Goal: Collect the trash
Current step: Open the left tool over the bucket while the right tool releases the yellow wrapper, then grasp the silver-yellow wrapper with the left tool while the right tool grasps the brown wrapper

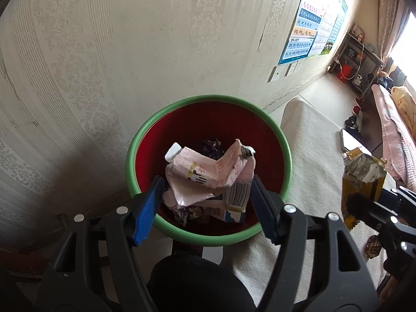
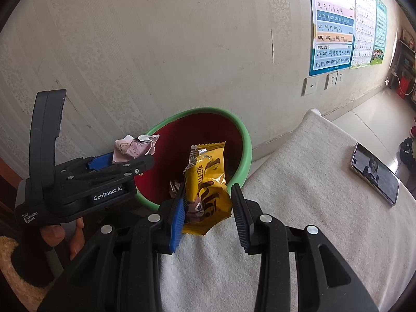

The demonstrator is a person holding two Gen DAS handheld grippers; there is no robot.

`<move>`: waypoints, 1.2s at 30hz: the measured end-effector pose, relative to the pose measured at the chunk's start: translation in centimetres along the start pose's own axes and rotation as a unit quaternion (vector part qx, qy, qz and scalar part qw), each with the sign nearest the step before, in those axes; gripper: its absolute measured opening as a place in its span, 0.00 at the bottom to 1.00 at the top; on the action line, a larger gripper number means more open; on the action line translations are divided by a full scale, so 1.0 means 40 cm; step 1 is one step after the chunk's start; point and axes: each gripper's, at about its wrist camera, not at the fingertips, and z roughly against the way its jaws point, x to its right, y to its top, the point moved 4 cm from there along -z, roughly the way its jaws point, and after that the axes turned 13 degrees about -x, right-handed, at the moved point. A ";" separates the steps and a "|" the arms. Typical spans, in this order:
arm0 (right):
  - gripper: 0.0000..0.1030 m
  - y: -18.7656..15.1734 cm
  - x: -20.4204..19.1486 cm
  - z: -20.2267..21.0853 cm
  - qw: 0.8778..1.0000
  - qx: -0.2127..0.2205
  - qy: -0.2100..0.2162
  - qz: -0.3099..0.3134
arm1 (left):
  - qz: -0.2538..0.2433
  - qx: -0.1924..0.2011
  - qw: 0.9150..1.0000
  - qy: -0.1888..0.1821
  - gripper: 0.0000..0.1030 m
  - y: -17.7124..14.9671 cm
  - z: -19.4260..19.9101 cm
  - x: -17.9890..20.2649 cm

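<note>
1. We see a crumpled pink carton (image 1: 208, 174) between the blue pads of our left hand-held gripper (image 1: 205, 202), directly above the open bin; in the right wrist view the same carton (image 2: 135, 149) sticks out past the fingertips of that gripper (image 2: 122, 162).
2. The left jaws look spread about the carton's width. We cannot tell whether they are pressing on it or have let it go.
3. The bin (image 1: 145, 135) is red inside with a green rim, and it stands against the patterned wall (image 1: 104, 52). More wrappers and a flattened box (image 1: 231, 208) lie at its bottom.
4. A yellow snack wrapper (image 2: 208, 189) sits between the fingers of our right hand-held gripper (image 2: 208, 215), its torn top pointing up in front of the bin's rim (image 2: 244, 140).
5. The right jaws stand apart. The left pad (image 2: 176, 221) touches the wrapper, while a gap shows at the other pad, so we cannot say the wrapper is gripped.
6. From the left wrist view the wrapper (image 1: 364, 179) appears off to the right of the bin, above the right gripper's black frame.
7. A white towel-covered surface (image 2: 299, 195) lies just beside the bin, and a phone (image 2: 374, 174) with a lit screen rests on it, well apart from the wrapper.
8. Alphabet posters (image 2: 335, 26) hang on the wall above two wall sockets (image 2: 322, 83).
</note>
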 end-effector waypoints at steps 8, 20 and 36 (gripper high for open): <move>0.33 0.003 0.002 -0.020 1.000 -0.009 -0.001 0.000 | 0.007 -0.007 1.000 0.004 0.62 0.010 -0.022 -0.019; 0.34 0.052 -0.006 -0.047 1.000 -0.011 0.002 0.001 | 0.013 -0.010 1.000 0.015 0.63 0.033 -0.046 -0.030; 0.66 0.023 0.086 0.027 0.998 0.026 0.025 -0.049 | 0.026 -0.002 0.999 0.019 0.78 0.023 -0.044 -0.037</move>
